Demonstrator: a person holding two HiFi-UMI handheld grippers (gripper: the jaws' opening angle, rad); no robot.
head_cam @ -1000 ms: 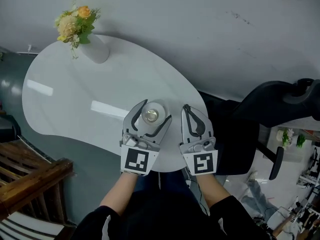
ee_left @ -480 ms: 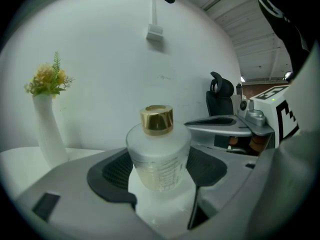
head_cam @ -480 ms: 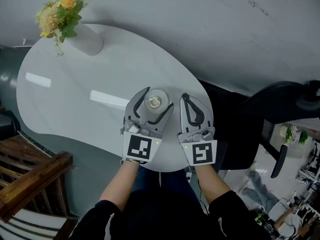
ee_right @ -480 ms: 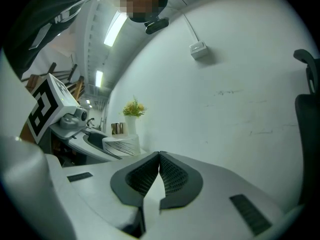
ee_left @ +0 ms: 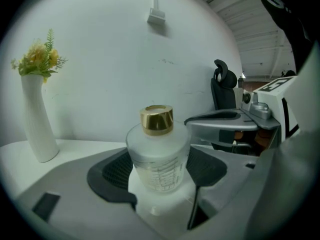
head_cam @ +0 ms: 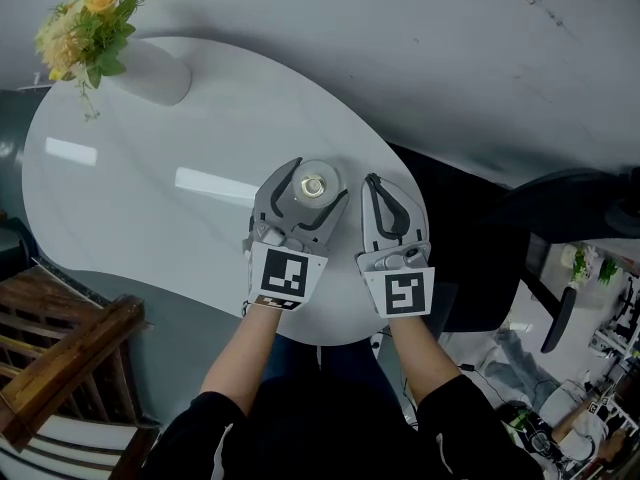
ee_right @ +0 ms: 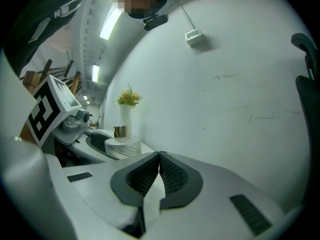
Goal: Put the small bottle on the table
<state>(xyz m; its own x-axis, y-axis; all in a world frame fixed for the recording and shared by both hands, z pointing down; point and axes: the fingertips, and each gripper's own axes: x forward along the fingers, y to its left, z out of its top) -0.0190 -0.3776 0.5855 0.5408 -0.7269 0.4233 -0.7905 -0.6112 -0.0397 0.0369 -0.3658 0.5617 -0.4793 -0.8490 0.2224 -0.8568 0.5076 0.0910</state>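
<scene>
Sitting upright between the left gripper's (head_cam: 318,178) jaws is the one small bottle (ee_left: 157,154), gold cap up, with both pads pressed to its frosted sides. Just to the right is the right gripper (ee_right: 159,156), jaws together, empty. One vase of flowers (head_cam: 150,73) stands far ahead-left. Below both is a white oval table (head_cam: 150,198); I can't tell if the bottle touches it. White wall ahead, black chair (head_cam: 560,208) off right.

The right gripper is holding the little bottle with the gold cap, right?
Not quite. It is the left gripper that is holding the bottle with the gold cap. The left gripper view shows the bottle clamped between its jaws. The right gripper is shut with nothing in it.
</scene>
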